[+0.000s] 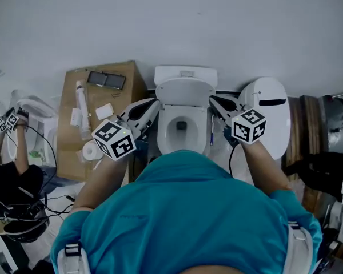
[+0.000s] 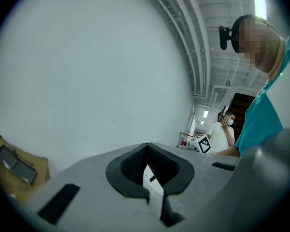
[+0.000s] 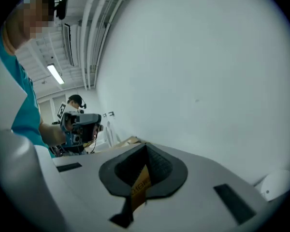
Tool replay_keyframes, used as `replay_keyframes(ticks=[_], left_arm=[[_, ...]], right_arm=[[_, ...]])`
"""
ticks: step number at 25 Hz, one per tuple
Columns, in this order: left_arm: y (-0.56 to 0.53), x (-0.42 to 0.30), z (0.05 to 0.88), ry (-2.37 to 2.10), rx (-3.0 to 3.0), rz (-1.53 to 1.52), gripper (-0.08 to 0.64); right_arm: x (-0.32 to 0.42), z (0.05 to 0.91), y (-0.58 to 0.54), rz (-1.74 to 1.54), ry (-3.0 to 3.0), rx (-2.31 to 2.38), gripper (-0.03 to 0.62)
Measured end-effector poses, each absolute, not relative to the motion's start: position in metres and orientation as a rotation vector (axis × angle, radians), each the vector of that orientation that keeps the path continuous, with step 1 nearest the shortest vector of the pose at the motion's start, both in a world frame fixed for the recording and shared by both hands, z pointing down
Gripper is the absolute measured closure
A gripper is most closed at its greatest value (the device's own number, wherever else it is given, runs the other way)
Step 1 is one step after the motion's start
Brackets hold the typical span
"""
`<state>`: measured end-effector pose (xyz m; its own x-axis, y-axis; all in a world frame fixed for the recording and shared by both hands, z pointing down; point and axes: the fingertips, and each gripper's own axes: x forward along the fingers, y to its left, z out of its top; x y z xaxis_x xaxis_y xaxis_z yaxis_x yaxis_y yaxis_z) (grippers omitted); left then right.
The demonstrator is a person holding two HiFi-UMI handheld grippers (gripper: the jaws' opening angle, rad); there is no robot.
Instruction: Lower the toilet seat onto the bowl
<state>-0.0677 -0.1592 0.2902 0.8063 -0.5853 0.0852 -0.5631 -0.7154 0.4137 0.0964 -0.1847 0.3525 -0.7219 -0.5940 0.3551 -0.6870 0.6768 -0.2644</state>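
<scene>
white wall (image 1: 160, 16); left gripper (image 1: 155, 103), right gripper (image 1: 212, 99) jaws together; torso (image 1: 188, 210) hides bowl (image 1: 166, 124) front.

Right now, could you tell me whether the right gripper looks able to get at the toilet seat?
Probably yes. The right gripper sits close beside the toilet seat, at its right edge, with nothing between them. Its fingers are shut, so it could push the seat but not clamp it.
</scene>
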Motion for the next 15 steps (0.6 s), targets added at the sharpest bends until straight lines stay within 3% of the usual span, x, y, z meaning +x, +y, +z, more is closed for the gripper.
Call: replay_keyframes(ticks=[6,15], left_arm=[[-0.180,-0.078,0.195,-0.916,2.692,-0.195,0.557],[-0.186,-0.094,0.112,-0.979,2.783,-0.272,0.557]], right_arm=[[0.127,0.227,-0.195,0.401,-2.775,1.212,0.594],[0.136,0.133,-0.191,0.336,-2.916,1.283,0.594]])
